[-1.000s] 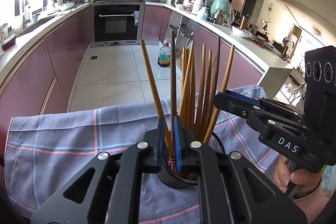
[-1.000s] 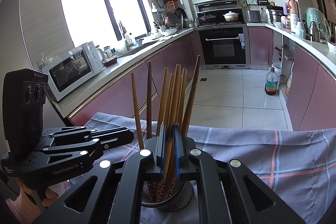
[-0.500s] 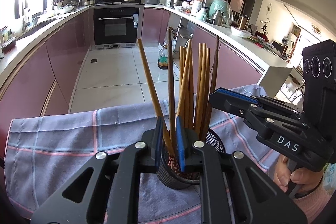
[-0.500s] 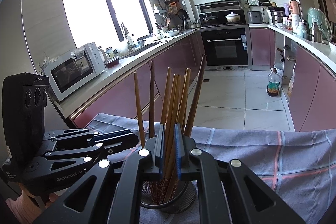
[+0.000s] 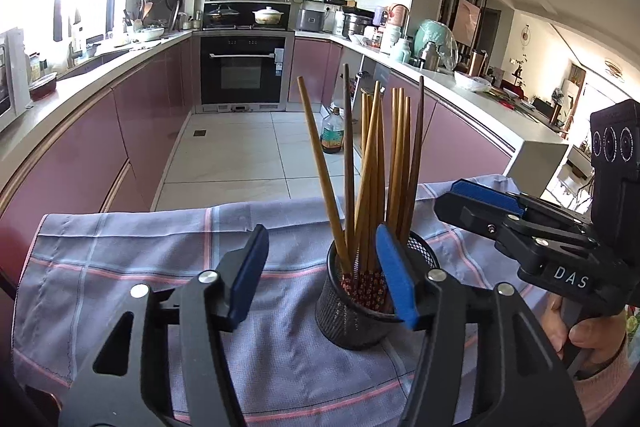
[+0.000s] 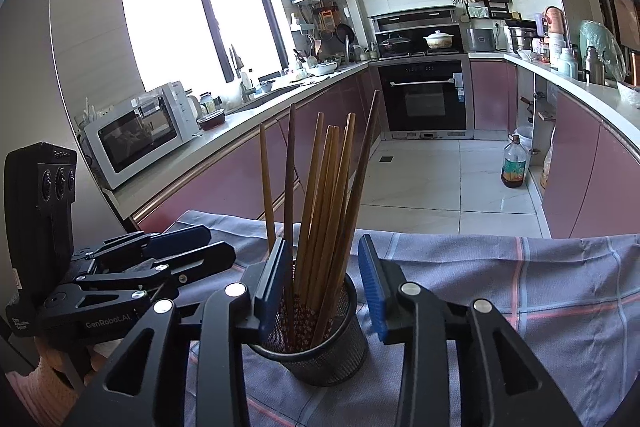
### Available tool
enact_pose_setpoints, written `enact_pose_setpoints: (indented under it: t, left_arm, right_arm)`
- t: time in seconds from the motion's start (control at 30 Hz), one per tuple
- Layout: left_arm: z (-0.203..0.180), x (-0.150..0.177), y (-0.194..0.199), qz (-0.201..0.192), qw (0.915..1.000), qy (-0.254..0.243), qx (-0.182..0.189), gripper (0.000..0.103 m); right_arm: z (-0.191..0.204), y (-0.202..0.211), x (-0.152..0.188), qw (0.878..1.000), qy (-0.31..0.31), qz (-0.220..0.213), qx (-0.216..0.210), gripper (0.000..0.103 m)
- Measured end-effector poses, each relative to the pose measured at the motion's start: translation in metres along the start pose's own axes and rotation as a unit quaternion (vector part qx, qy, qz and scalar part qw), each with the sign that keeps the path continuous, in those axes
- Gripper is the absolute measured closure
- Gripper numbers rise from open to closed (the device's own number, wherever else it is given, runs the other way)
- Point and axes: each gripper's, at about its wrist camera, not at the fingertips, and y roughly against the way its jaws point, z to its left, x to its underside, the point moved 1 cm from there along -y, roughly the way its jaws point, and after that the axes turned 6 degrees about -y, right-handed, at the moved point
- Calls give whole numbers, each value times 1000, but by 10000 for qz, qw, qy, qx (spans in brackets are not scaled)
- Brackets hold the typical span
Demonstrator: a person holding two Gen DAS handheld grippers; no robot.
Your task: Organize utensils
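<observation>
Both grippers letting go of the chopsticks (image 5: 372,163) in the mesh cup (image 5: 362,303)
Left gripper (image 5: 320,267) and right gripper (image 6: 326,281) have just been opening, empty-jawed; back straight away, clear of the sticks.

A lavender checked cloth with pink stripes (image 5: 120,275) covers the near surface; at twelve o'clock a black built-in oven (image 5: 243,71) sits among mauve cabinet fronts (image 5: 152,115); a white lidded pot (image 5: 269,15) rests on the hob above it; a brown plastic oil bottle (image 6: 513,163) stands on the pale tiled floor (image 6: 432,179) at three o'clock; a white microwave (image 6: 140,135) occupies the counter at ten o'clock.
</observation>
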Motion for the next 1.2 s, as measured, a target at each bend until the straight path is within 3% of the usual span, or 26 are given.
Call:
enact_pose_setpoints:
  t: [0.17,0.23,0.37,0.47,0.7,0.93,1.2]
  left_arm:
    - [2,12,16,-124,9998,14,-168,30]
    - [2,18,21,-154,9997,31,-180,20]
    - [2,27,38,-396,9979,79,-505,6]
    - [2,36,51,-552,9961,101,-676,6]
    - [0,59,80,-773,9920,39,-993,6]
    - [-12,71,111,-1078,9868,-54,-1205,6]
    - [-9,79,135,-1307,9836,153,-1231,6]
  right_arm:
    - [5,11,11,9998,89,-121,101,43]
    - [9,17,15,9995,188,-196,164,40]
    - [15,30,22,9985,307,-382,257,23]
    - [21,40,32,9967,458,-557,368,7]
    - [32,52,59,9950,640,-620,442,6]
    - [40,72,68,9920,532,-1071,394,6]
    - [51,83,75,9880,681,-1278,540,6]
